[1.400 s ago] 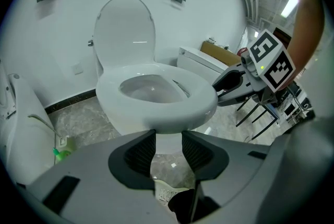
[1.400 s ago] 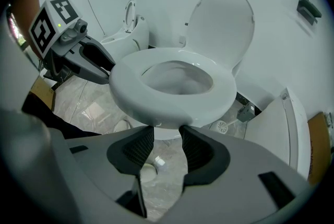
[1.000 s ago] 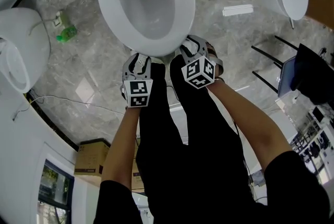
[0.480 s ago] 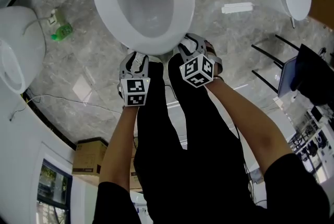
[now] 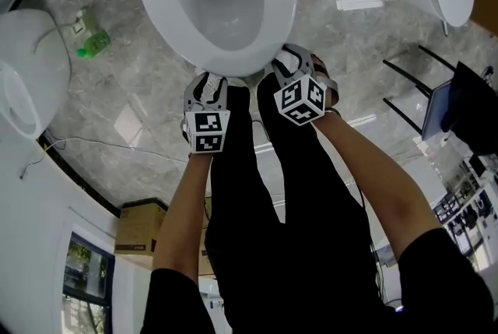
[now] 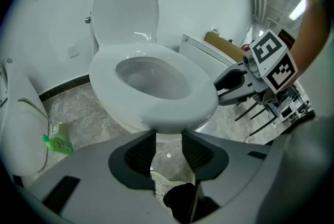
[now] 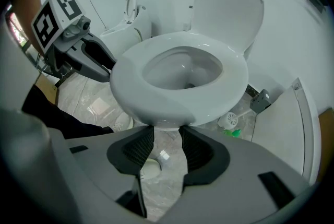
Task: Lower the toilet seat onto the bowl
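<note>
The toilet seat (image 5: 274, 9) seems to lie flat on the bowl (image 6: 128, 122), its long axis running straight away from both grippers; only the lid (image 6: 124, 9) stands upright behind. The left gripper (image 5: 208, 85) and right gripper (image 5: 289, 64) hang released and empty just below its front edge, equally near, with open floor (image 5: 117, 83) on either side.

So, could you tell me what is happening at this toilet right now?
A person holds a gripper in each hand. The toilet seat lies flat on the bowl, while the lid stands upright behind. The left gripper and right gripper hover at the front rim, jaws apart, holding nothing.
</note>
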Demonstrator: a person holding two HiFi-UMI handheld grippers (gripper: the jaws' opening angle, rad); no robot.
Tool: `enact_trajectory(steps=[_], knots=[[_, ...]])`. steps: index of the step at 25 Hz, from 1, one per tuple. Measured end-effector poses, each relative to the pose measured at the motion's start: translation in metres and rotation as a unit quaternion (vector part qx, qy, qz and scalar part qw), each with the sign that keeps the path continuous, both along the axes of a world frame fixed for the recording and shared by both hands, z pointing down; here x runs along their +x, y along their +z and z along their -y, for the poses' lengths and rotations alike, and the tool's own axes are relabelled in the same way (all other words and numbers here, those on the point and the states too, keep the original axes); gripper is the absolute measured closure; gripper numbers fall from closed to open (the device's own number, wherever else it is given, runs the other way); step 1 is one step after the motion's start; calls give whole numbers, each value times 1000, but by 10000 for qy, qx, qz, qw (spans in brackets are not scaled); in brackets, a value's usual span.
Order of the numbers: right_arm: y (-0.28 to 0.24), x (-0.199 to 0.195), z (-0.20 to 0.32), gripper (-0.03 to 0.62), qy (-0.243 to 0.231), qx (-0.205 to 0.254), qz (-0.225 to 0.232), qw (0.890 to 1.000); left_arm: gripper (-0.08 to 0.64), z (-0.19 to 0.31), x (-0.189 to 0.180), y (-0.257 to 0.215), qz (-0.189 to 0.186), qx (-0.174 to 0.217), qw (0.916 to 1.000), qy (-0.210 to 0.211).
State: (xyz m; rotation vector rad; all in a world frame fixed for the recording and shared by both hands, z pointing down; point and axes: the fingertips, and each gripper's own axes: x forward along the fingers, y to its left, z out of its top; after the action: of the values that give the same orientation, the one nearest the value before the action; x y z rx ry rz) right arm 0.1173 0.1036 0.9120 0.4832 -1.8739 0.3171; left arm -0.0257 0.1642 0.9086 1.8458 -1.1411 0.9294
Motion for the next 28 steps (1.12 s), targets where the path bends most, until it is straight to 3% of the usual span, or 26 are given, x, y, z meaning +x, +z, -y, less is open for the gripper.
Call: enact_trajectory(steps=[11, 18, 28], knots=[[15, 1, -2, 413, -11, -227, -2, 9997, 399, -2, 0, 15, -25, -369, 9993, 38], [22, 2, -1, 413, -12, -401, 82, 9992, 410, -3, 2, 24, -12, -410, 9990, -182], [34, 1, 1, 416, 18, -567, 72, 9984, 411, -1, 2, 38, -81, -542, 9985, -96]])
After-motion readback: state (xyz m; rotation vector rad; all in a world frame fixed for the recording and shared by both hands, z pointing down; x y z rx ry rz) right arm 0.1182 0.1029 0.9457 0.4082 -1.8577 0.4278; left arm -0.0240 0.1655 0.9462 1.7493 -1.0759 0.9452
